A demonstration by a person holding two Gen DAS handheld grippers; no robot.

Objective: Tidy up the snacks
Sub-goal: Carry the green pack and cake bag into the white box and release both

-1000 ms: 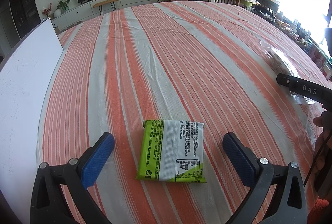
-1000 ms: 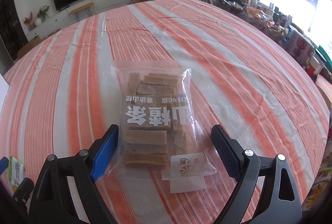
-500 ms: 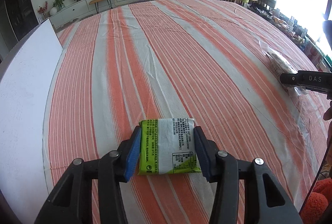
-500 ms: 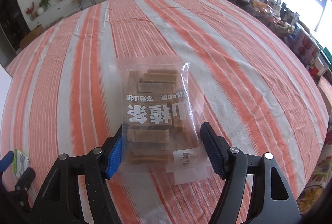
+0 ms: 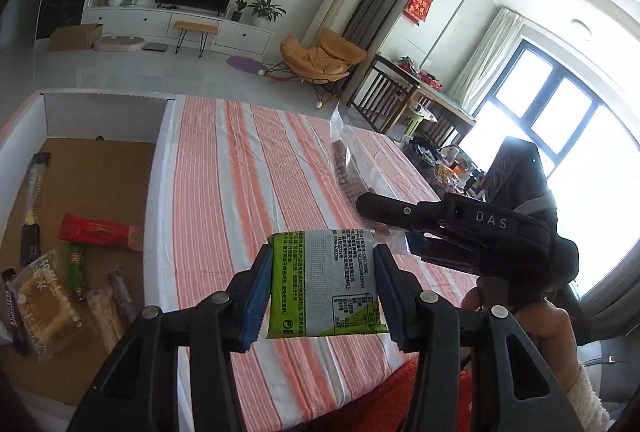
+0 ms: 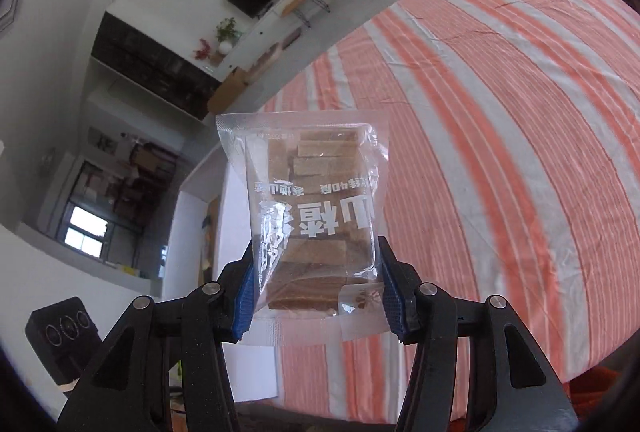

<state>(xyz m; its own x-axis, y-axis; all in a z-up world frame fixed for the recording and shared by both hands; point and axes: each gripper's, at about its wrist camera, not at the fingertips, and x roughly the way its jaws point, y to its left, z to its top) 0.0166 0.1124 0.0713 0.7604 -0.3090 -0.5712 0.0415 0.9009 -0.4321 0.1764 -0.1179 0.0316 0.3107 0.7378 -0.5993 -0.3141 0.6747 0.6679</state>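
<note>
Orange-and-white striped cloth (image 5: 248,192) fills the middle of both views, and I count two packets in the air above it, one per gripper. My left gripper (image 5: 322,292) has its blue pads pressed against the sides of a green-and-white packet (image 5: 326,284); it hangs at lower centre of the left view, its back covered in small print too fine for me to read. My right gripper (image 6: 316,290) pinches a clear bag (image 6: 312,216) of brown bars by its lower sides, at the centre of its view, with large white Chinese characters seen upside down. In the left view the right tool's black body reads "DAS". At the left edge of that view sits a white-walled box (image 5: 160,160) with a cardboard floor, holding about seven or eight snacks (some overlap, so the count is rough). One dark bar there seems to read "SNICKERS".
</note>
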